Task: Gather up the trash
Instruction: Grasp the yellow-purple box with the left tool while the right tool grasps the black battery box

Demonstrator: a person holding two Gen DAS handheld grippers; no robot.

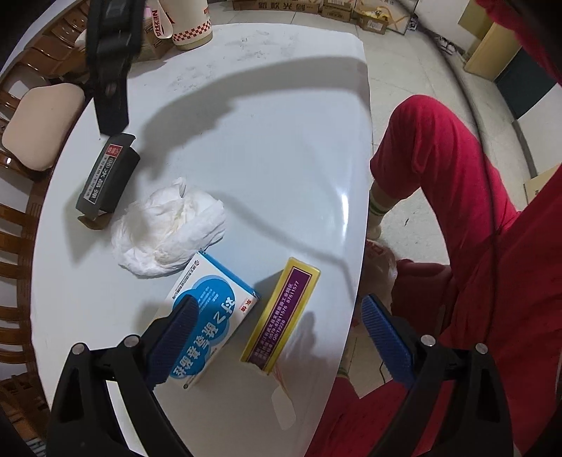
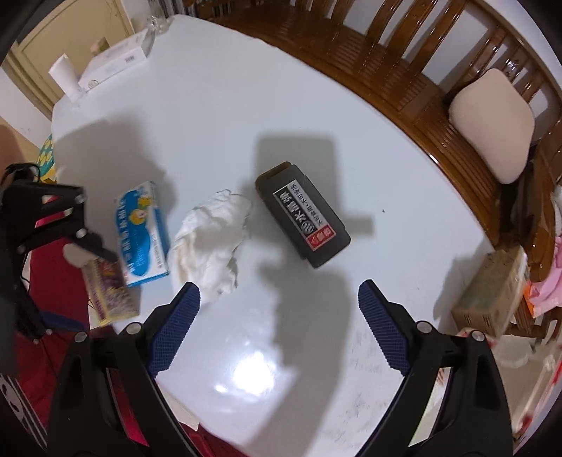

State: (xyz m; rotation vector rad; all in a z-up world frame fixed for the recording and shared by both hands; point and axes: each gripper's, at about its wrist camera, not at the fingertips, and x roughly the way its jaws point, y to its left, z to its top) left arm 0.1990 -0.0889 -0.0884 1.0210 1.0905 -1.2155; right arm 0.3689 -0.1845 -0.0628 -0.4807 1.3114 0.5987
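Observation:
On the white table lie a crumpled white tissue, a black box, a blue-and-white medicine box and a yellow-and-purple box. My left gripper is open and empty, hovering above the blue and yellow boxes near the table's edge. My right gripper is open and empty, above the table just short of the tissue and black box. The left gripper shows at the left of the right wrist view, over the yellow box, beside the blue box.
Wooden chairs with a beige cushion line the table's far side. A white box and a paper roll stand at one corner, a white cup at another. The person's red trousers are beside the table edge.

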